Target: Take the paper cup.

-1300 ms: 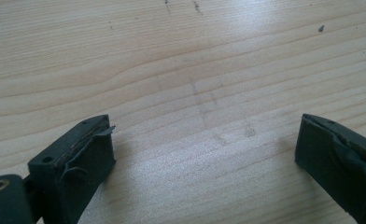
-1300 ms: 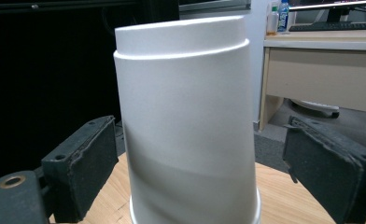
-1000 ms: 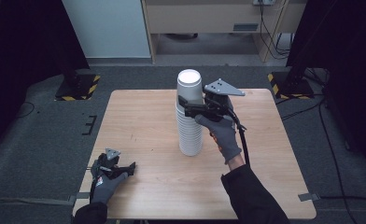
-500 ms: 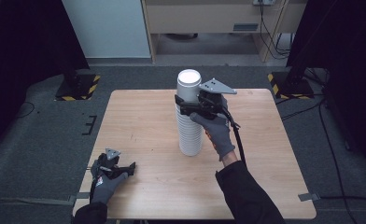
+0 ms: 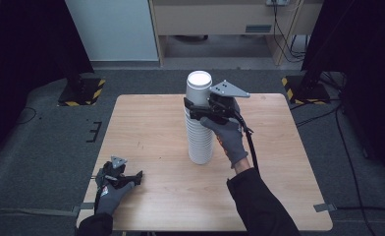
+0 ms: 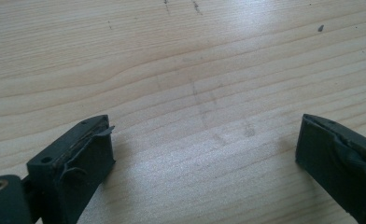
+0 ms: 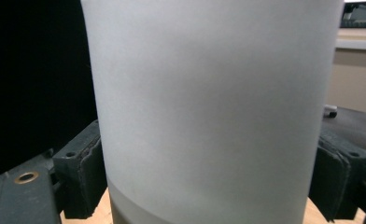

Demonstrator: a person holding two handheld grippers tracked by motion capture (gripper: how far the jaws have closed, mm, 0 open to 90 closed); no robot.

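High view showed the right hand-held gripper (image 5: 194, 109) still clamped on the top cup (image 5: 199, 91), barely shifted; the left hand-held gripper (image 5: 131, 178) rested apart on the worktop (image 5: 146, 128).

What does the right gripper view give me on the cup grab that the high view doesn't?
Right gripper view alone: both pads flank the top cup, and the next cup's edge peeks out below.

High view alone: the whole cup stack standing upright on the table, and the left gripper resting open near the front left corner.

Both: the right gripper closed around the stack's top cup.
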